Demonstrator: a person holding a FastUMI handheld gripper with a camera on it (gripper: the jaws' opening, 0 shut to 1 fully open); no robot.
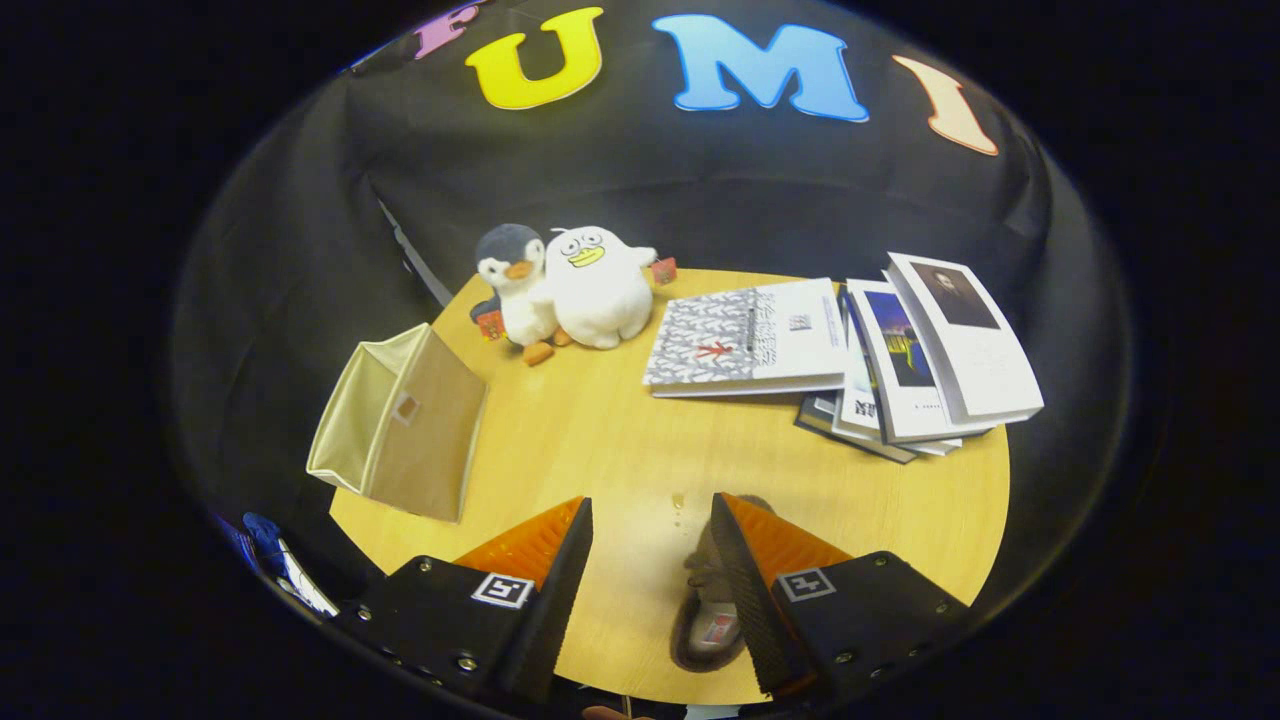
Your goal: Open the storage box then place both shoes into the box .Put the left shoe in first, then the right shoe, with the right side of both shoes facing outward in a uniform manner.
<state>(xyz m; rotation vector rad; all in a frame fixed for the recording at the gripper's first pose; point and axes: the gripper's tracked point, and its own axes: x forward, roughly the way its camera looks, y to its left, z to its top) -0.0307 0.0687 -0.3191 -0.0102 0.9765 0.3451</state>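
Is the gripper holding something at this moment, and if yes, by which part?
Nothing is held. The gripper is open, with bare table between its fingers. A shoe lies beside the right-hand finger, not clamped.

The hand-held 2-finger gripper (650, 540) has 2 black angular finger blocks, each with 1 small square black-and-white marker and several silver screws; the inner finger faces look ribbed, perhaps rubber.
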